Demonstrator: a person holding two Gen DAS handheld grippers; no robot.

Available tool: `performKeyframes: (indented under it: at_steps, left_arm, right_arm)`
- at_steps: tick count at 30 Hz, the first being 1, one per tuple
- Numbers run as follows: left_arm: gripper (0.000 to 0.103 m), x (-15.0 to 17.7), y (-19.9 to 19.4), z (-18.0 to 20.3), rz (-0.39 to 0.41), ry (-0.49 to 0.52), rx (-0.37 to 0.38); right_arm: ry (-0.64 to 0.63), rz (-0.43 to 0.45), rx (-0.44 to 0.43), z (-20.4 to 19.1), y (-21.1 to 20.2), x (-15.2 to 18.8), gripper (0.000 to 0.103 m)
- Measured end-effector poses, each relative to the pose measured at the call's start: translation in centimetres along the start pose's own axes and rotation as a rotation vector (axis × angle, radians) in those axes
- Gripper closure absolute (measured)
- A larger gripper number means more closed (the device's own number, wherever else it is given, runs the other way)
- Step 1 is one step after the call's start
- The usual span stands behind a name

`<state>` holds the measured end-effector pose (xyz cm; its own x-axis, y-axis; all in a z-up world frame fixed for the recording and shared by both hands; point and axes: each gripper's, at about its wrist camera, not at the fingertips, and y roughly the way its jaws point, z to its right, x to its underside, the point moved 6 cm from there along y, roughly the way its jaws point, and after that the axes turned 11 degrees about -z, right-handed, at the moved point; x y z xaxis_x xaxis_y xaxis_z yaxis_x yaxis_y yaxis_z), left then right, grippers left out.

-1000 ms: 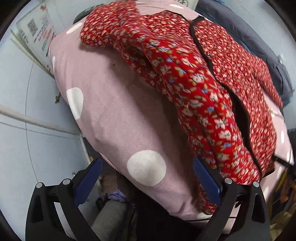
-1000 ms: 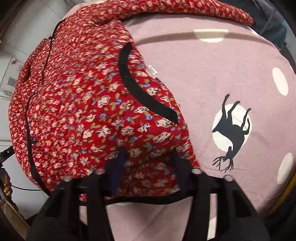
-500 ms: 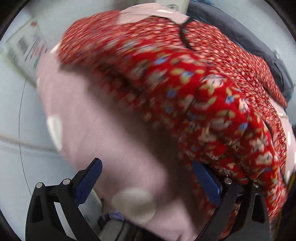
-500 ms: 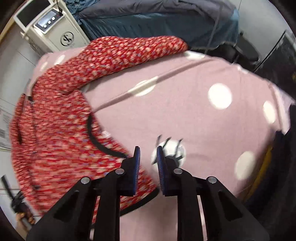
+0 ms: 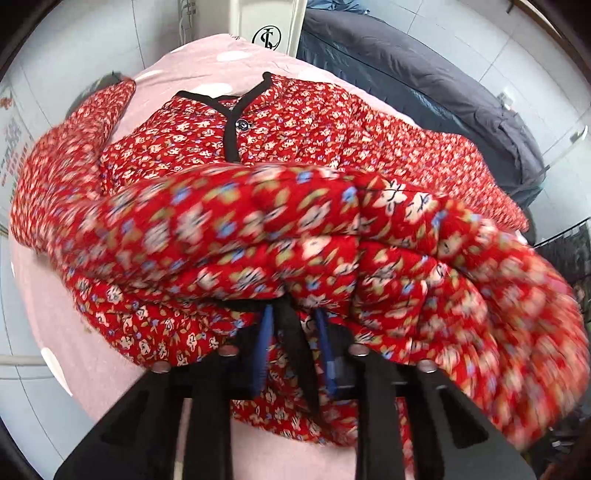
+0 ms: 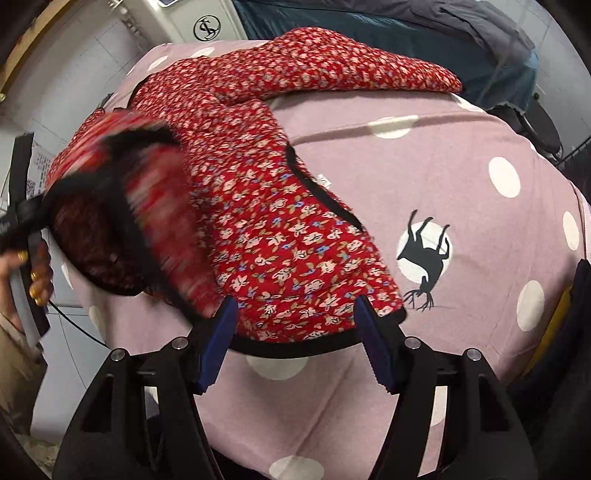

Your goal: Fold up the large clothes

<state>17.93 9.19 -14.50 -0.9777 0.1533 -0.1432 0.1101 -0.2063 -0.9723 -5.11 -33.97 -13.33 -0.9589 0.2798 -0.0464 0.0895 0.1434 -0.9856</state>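
Observation:
A red floral jacket (image 5: 295, 155) with black trim lies on a pink polka-dot sheet (image 5: 74, 350); its collar and a button face me. My left gripper (image 5: 293, 332) is shut on the jacket's black-trimmed hem and holds a bunched fold lifted over the body. In the right wrist view the jacket (image 6: 288, 243) lies left of a black deer print (image 6: 424, 258). My right gripper (image 6: 295, 328) is open, its blue pads either side of the near hem, holding nothing. The lifted, blurred part (image 6: 110, 221) hangs at the left.
A white appliance (image 5: 266, 26) stands behind the table. A dark grey quilt (image 5: 424, 81) lies at the back right. A hand with the left gripper's handle (image 6: 26, 236) shows at the left edge. Tiled floor lies to the left.
My left gripper went from open to shut on the hem and lifted it over the jacket. My right gripper let go of the jacket, shut briefly, and now stands open at the near hem.

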Motion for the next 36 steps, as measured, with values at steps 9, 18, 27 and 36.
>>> performKeyframes:
  at_steps: [9,18,27,36]
  left_arm:
    - [0.103,3.7,-5.9,-4.3,0.044,-0.047,0.027]
    - [0.046,10.4,2.9,-5.7,-0.144,-0.095,-0.115]
    - [0.03,11.5,5.0,-7.4,-0.074,-0.317,0.294]
    - [0.031,4.4,4.4,-1.5,-0.069,-0.346,0.587]
  right_arm:
    - [-0.128,0.097,-0.024,-4.5,-2.3,0.1,0.038]
    - [-0.174,-0.022,-0.089,-7.6,1.5,-0.5,0.038]
    - [-0.089,-0.099,-0.095,-4.5,3.5,1.7,0.038]
    - [-0.054,-0.057,-0.077,-3.7,1.8,1.6,0.038]
